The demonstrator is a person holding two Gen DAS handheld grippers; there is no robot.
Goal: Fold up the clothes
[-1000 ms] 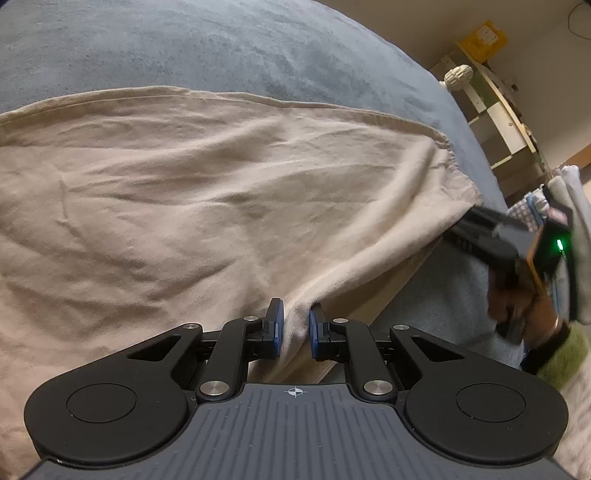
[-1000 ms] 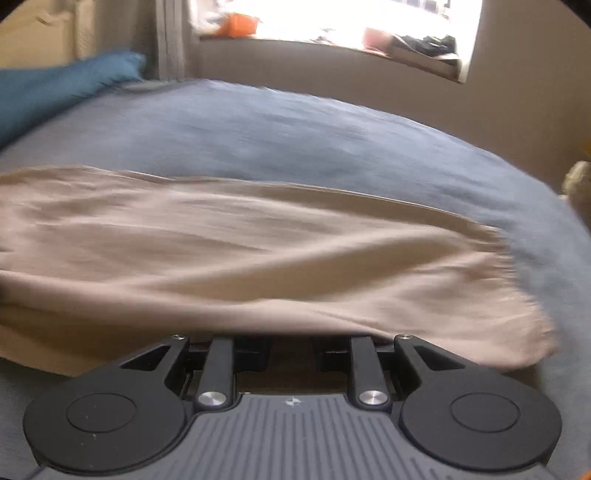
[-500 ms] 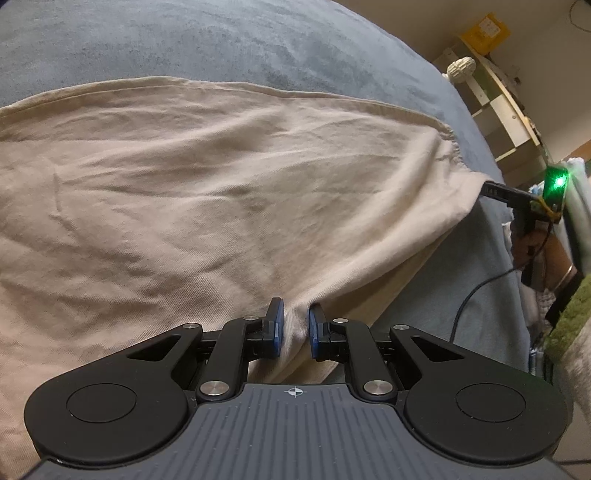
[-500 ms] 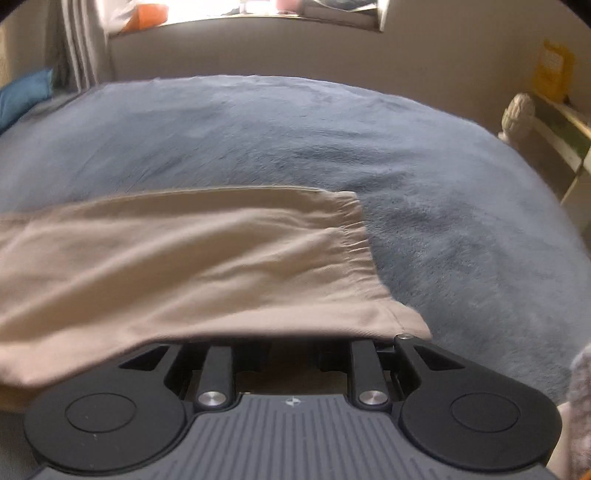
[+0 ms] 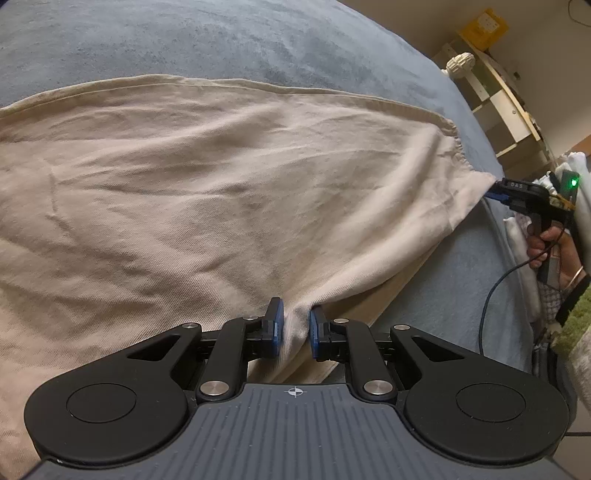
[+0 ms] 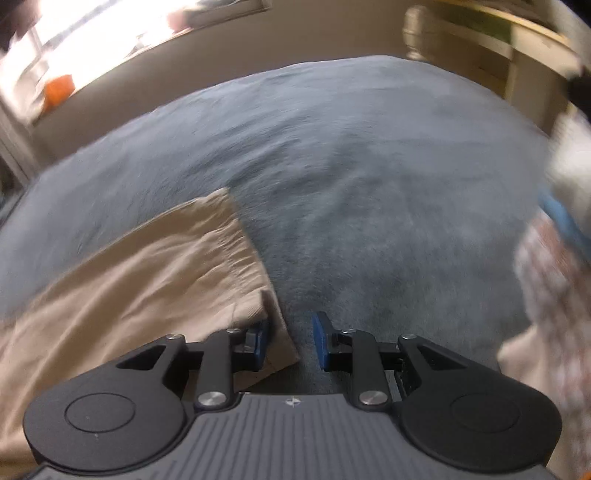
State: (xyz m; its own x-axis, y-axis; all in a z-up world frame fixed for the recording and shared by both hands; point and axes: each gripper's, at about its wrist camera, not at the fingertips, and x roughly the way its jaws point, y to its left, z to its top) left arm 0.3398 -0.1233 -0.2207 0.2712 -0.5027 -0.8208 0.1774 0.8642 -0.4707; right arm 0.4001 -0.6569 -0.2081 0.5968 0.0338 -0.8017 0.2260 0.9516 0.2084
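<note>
Garment: one beige cloth (image 5: 207, 192) is lying spread across the blue-grey bed cover (image 5: 221, 40), creased, with a stitched hem running along its far edge and a gathered hem at its right end.
Garment edges: the far hem is lying flat on the cover; the near edge is being pulled up into a ridge between the two tongs, with a second beige layer showing beneath it.
Left gripper (image 5: 294, 334): its blue pads are sitting close together and pinching a fold of the near edge.
Right gripper (image 6: 290, 341): in the left wrist view it is sitting at the cloth's right corner (image 5: 493, 192), and the corner is running to its tip; in its own blurred view the jaws are standing apart, with the hemmed corner (image 6: 273, 332) lying against the left pad only, so I cannot tell whether it is gripping.
Hand (image 5: 546, 247): one hand is wrapping the right gripper's handle, with a dark cable hanging below it.
Open room: bare cover is stretching wide beyond the far hem and to the right of the cloth's end.
Bed edge: the cover is dropping away at the right, where a pile of pale and patterned fabrics (image 6: 554, 266) is sitting.
Beyond: a pale shelf unit (image 5: 506, 107) is standing by the wall, and a bright window (image 6: 122, 26) is showing behind the bed.
</note>
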